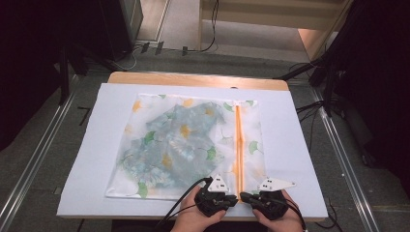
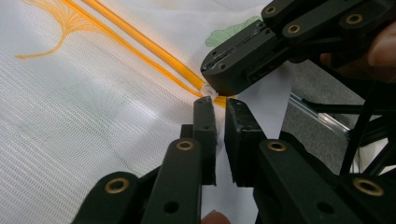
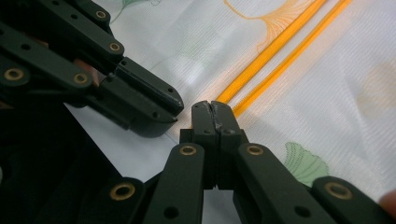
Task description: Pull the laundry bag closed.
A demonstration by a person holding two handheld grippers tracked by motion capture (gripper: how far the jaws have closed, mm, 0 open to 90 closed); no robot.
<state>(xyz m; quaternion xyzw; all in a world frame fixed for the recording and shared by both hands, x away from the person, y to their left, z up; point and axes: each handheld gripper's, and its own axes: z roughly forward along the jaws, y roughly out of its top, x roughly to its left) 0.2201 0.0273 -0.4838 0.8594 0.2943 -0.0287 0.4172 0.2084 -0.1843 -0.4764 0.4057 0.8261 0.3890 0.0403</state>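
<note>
We found both hand-held grippers, left (image 2: 219, 103) and right (image 3: 215, 108), pressed together at the mesh bag's (image 1: 183, 140) near zipper end (image 2: 211, 93), apparently pinching it.

White mesh bag (image 1: 159, 145) with green and orange ginkgo leaves, orange zipper (image 1: 238, 140), black tools.

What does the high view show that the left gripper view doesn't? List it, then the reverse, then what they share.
High view: the whole mesh bag lying flat with a blue-green garment inside, the white sheet under it, and the wooden table.
Left gripper view: the mesh weave up close, the left gripper with its fingers nearly together, and the right gripper tipped onto the near end of the orange zipper.
Both: the zipper, the leaf print, and the two grippers meeting at the zipper's end.
</note>
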